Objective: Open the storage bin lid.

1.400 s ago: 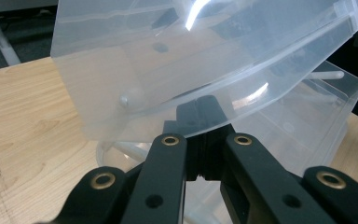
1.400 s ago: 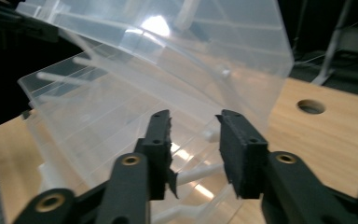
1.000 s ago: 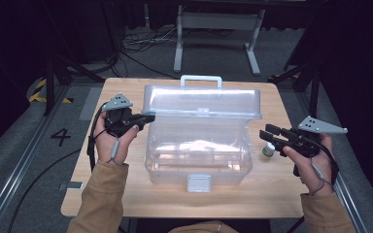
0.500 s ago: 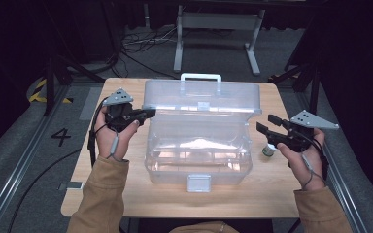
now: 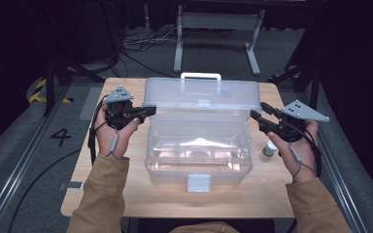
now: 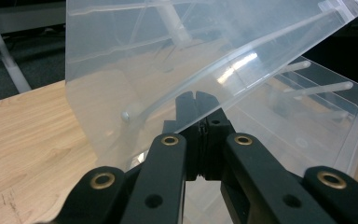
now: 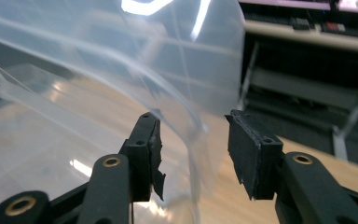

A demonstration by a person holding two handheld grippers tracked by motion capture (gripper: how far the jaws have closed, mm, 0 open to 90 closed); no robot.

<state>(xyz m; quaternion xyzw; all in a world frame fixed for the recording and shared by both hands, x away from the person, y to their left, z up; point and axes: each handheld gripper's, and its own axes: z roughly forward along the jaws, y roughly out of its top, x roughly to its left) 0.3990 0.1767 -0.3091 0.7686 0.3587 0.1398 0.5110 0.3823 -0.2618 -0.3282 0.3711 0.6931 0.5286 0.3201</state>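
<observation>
Wooden table [image 5: 102,189], clear box lid [image 5: 201,94] raised, left tool [image 6: 196,100] pinching it

The person wears tan sleeves [image 5: 102,194]. Each hand grips a black tool: the left gripper [image 5: 148,110] and right gripper [image 5: 258,114] each carry a grey 3-cornered plate [image 5: 303,110], 2 black jaws with brass-ringed screw holes, and a dark trailing cable [image 5: 93,141].

The bench [image 5: 126,194] is viewed from above, facing forward and down. Close behind each pair of jaws, a camera is aimed along them; the clear box [image 5: 199,141] [image 6: 135,74] [image 7: 74,70] is shared by all views.
</observation>
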